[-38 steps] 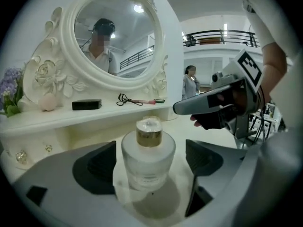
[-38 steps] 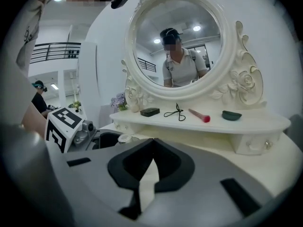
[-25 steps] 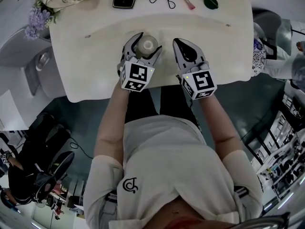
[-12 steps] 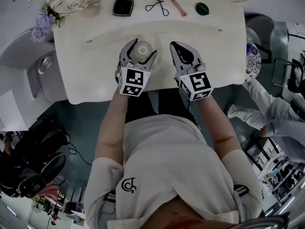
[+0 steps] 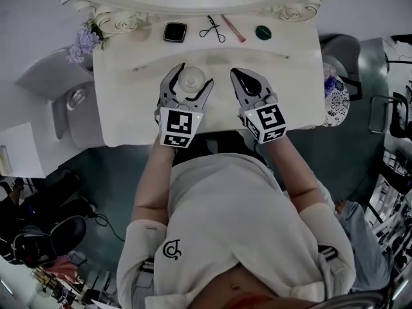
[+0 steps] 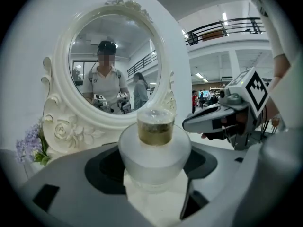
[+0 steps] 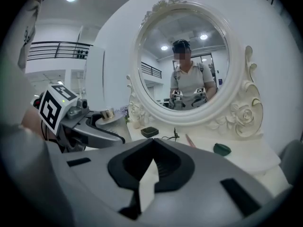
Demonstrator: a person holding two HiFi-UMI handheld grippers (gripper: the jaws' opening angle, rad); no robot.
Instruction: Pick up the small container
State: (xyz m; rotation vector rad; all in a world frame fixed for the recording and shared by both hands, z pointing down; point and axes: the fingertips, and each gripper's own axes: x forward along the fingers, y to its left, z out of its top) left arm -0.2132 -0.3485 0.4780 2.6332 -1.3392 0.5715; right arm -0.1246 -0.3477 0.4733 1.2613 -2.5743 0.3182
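The small container (image 5: 192, 79) is a frosted round jar with a gold neck and a clear cap. It sits between the jaws of my left gripper (image 5: 195, 76), which is shut on its wide body. In the left gripper view the small container (image 6: 154, 148) fills the middle, upright, with both dark pads against its sides. My right gripper (image 5: 248, 77) lies just to the right over the white dressing table (image 5: 129, 108), shut with nothing in it. Its jaws meet at the tip in the right gripper view, where the right gripper (image 7: 152, 144) points at the mirror.
An ornate white oval mirror (image 7: 182, 65) stands at the table's back. Along the back edge lie a black compact (image 5: 174, 31), an eyelash curler (image 5: 212, 28), a pink stick (image 5: 233, 28) and a green lid (image 5: 262, 32). Purple flowers (image 5: 84, 40) sit at the back left corner.
The head view has drawn back and now shows the mirror's rim. Both grippers keep the same pose, the left still closed round the container. A person at the right has gone.
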